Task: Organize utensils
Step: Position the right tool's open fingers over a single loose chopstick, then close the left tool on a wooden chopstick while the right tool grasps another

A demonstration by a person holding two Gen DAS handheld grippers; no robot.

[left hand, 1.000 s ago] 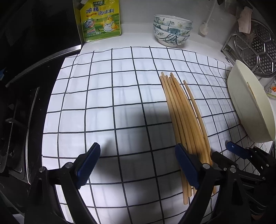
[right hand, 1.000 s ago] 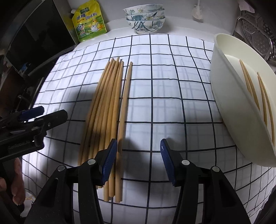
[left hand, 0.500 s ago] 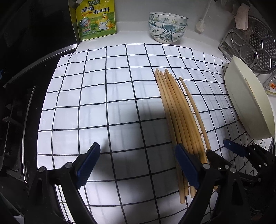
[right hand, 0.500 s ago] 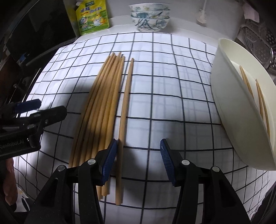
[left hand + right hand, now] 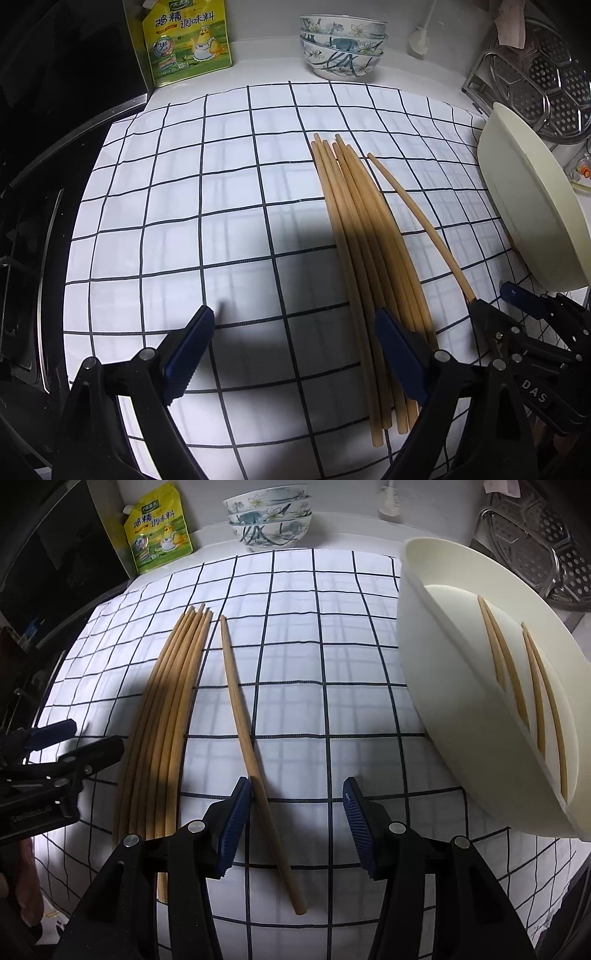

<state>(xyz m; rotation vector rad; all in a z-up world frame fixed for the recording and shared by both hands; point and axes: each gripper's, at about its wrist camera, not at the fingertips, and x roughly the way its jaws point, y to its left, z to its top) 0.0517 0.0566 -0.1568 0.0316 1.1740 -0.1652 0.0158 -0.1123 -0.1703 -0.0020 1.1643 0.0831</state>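
Observation:
Several wooden chopsticks (image 5: 364, 236) (image 5: 166, 709) lie bunched on a white checked cloth (image 5: 207, 206). One single chopstick (image 5: 245, 723) (image 5: 417, 218) lies apart to their right, angled. My right gripper (image 5: 293, 812) is open, low over the cloth, with the single chopstick between its fingers and touching the left pad (image 5: 232, 827). A white tray (image 5: 480, 709) (image 5: 532, 214) at the right holds three chopsticks (image 5: 532, 686). My left gripper (image 5: 295, 354) is open and empty, left of the bunch, its right finger (image 5: 402, 354) over the bunch's near ends.
A yellow seasoning pouch (image 5: 184, 40) and stacked patterned bowls (image 5: 341, 46) stand at the back. A metal steamer rack (image 5: 535, 74) is at the back right. A dark stove (image 5: 33, 206) borders the cloth on the left.
My right gripper moved right and down around the single chopstick, which has swung away from the bunch. The left gripper stayed open and shifted slightly.

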